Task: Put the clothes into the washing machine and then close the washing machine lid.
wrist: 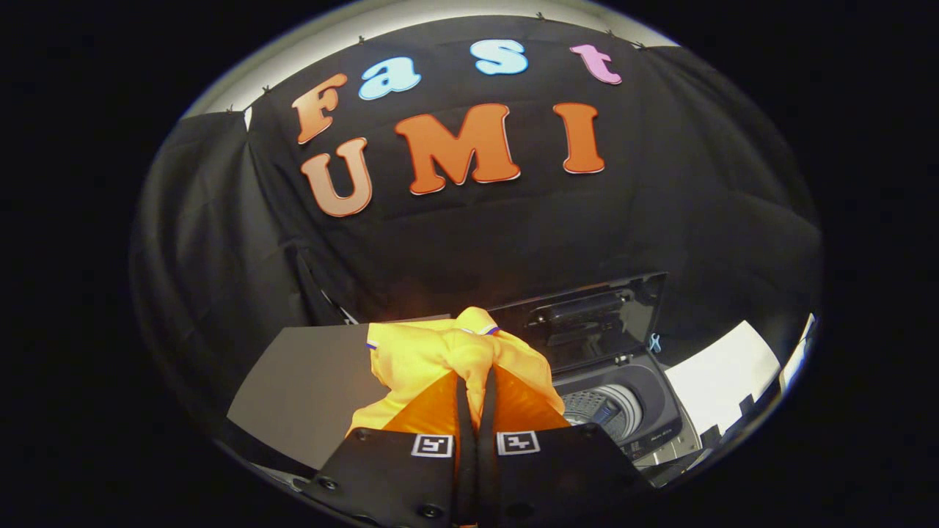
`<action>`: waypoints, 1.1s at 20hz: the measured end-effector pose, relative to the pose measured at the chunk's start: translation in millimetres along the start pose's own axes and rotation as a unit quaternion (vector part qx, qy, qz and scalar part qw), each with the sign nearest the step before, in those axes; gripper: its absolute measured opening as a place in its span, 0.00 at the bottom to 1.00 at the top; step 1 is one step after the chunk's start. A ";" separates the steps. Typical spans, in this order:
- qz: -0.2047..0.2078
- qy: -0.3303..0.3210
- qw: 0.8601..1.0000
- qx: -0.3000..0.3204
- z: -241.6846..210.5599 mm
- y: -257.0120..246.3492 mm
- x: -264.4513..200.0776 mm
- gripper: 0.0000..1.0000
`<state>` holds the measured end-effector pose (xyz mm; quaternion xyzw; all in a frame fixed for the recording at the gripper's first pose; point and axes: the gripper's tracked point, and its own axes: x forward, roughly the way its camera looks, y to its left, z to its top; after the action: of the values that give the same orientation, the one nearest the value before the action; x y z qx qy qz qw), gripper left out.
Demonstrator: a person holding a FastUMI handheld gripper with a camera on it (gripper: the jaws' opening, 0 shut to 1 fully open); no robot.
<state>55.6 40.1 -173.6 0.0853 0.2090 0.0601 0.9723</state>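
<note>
Gripper view, tool (475, 381) clamping yellow garment (440, 352), washer drum (605, 407) half hidden

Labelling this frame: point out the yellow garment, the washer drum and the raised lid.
yellow garment (429, 352): gripper view, bunched fabric above the jaws shut on it.
washer drum (612, 405): gripper view, perforated inner wall.
raised lid (587, 319): gripper view, dark underside.

The washing machine (623, 411) stands with its drum mouth (603, 405) uncovered, open from above. Behind the mouth its raised lid (587, 319) walls off the far side. An orange garment (447, 359), pinched in the gripper (477, 381), bunches beside the mouth, partly screening it.
</note>
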 end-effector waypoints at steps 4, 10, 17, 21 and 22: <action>-0.020 -0.002 1.000 0.012 13.5 -47.3 5.4 0.08; -0.030 0.015 0.999 0.013 23.0 -101.7 30.9 0.08; -0.041 0.052 0.998 0.019 5.7 -163.1 63.7 0.08; -0.037 0.076 0.996 0.026 -15.7 -182.8 83.8 0.08; -0.033 0.081 0.996 0.026 -20.6 -183.4 89.8 0.08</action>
<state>143.2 -122.7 -262.7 0.0988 0.2916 0.0290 0.9510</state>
